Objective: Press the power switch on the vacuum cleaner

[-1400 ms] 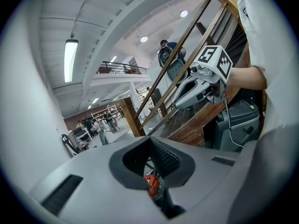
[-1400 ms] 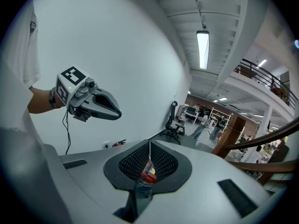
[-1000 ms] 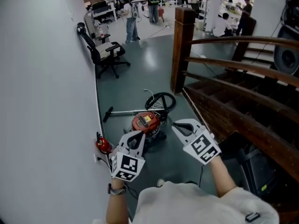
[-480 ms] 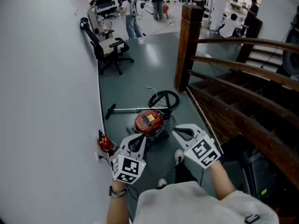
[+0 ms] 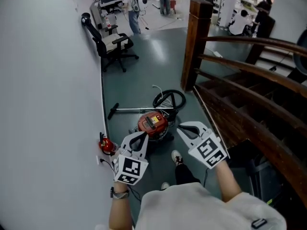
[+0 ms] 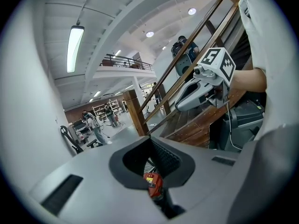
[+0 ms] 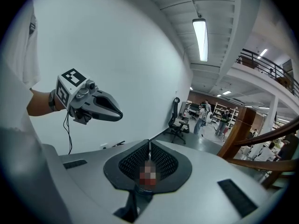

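Note:
A red canister vacuum cleaner [image 5: 152, 123] lies on the grey floor near the white wall, its black hose [image 5: 169, 99] coiled behind it and its metal wand [image 5: 130, 110] stretched to the left. My left gripper [image 5: 140, 137] hovers just in front of its left side, jaws shut and empty. To the right of the vacuum, my right gripper [image 5: 184, 128] is held level with the left one, also shut and empty. In the left gripper view the vacuum cleaner [image 6: 154, 185] shows below the closed left gripper [image 6: 150, 143]. The right gripper [image 7: 149, 146] has its ribbed pads together.
A red object [image 5: 106, 145] sits against the wall [image 5: 48, 104] at the left. A wooden stair post [image 5: 197, 42] and railing [image 5: 249, 75] rise at the right. An office chair [image 5: 112, 44] stands further back; people move about in the distance. My shoe [image 5: 176, 157] is on the floor below the grippers.
Both grippers have come a little closer to the vacuum and slightly lower. A leg and shoe have stepped into view beneath them. The jaws have stayed shut.

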Motion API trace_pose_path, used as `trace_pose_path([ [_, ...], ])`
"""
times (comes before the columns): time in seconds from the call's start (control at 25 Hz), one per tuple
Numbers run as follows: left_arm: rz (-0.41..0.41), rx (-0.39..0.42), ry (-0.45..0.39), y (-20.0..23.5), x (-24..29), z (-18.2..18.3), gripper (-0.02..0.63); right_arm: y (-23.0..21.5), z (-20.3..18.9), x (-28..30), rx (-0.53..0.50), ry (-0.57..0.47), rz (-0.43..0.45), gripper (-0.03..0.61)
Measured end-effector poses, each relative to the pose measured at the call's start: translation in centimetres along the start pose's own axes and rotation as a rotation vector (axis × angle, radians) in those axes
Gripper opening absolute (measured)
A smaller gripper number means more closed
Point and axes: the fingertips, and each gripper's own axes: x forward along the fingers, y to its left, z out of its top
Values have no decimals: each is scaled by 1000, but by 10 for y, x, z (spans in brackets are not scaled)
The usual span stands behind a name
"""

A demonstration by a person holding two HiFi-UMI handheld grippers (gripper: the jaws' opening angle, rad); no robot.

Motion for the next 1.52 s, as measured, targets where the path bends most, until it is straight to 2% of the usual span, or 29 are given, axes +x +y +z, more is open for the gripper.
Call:
trace_pose_path([
  [0.56,23,-41,34,19,67,1,-2,-61,-19,33,36,14,30,32],
  [0.88,32,-69,58,25,96,-8,-2,-81,-32,52,23,28,43,32],
  [1.52,5,-121,99,44,176,-37,-2,-124,-80,120,74,51,113,32],
])
